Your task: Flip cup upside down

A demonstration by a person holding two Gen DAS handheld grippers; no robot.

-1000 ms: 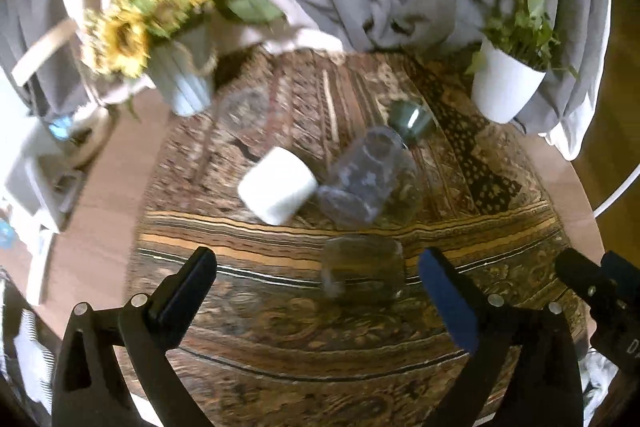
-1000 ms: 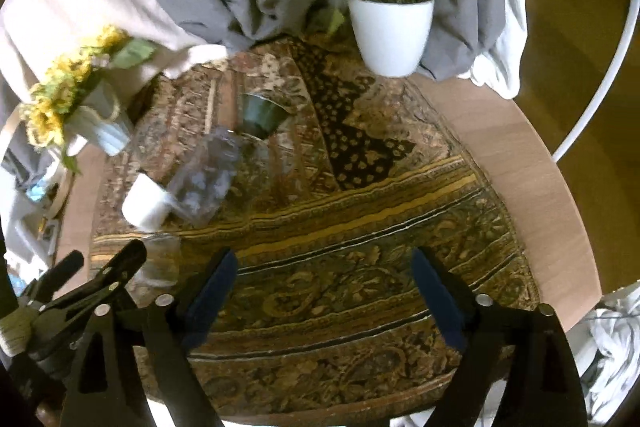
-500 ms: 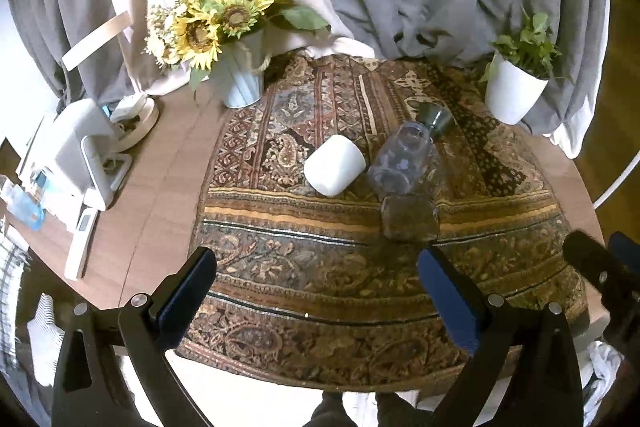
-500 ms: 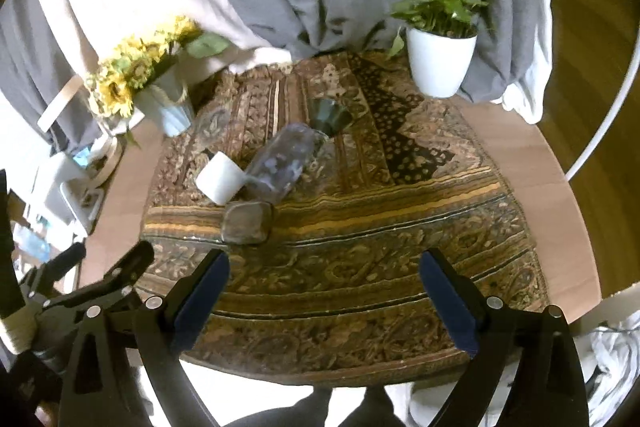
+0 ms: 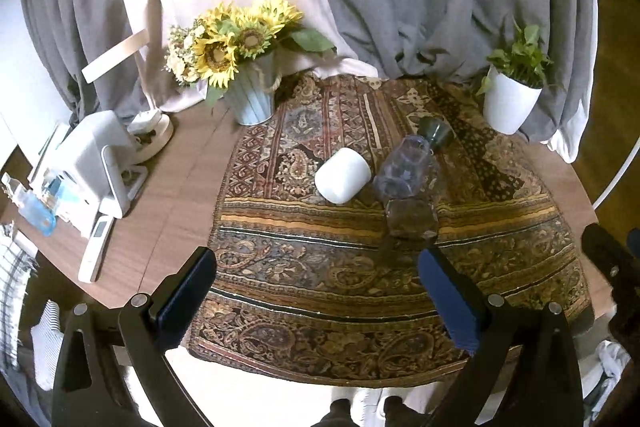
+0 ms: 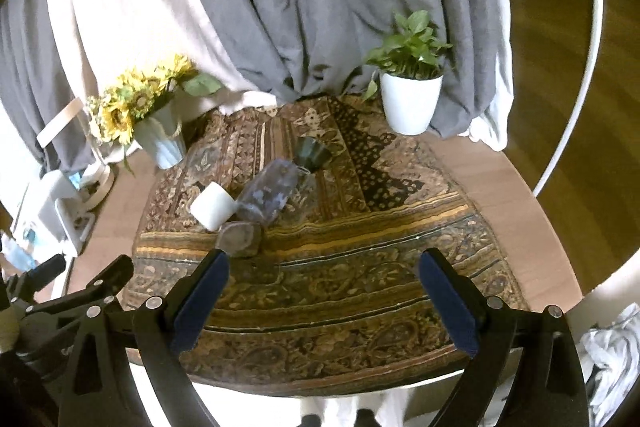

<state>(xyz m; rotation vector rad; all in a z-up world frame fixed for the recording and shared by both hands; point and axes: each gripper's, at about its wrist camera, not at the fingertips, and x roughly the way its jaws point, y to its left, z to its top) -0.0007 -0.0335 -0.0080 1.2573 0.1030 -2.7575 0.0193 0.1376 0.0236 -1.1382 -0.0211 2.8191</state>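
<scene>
Several cups sit on a patterned cloth. A white cup lies on its side; it also shows in the right wrist view. A clear tall glass lies on its side beside it. A small clear glass stands in front of them, and it shows in the right wrist view. A dark green cup sits behind. My left gripper is open and empty, held back above the table's near edge. My right gripper is open and empty too.
A sunflower vase stands at the back left. A white plant pot stands at the back right. White devices and a remote lie on the bare wood at the left. Grey curtains hang behind the round table.
Both grippers have pulled back and up from the table, so the cups look smaller and farther away. The small clear glass stays where it stood.
</scene>
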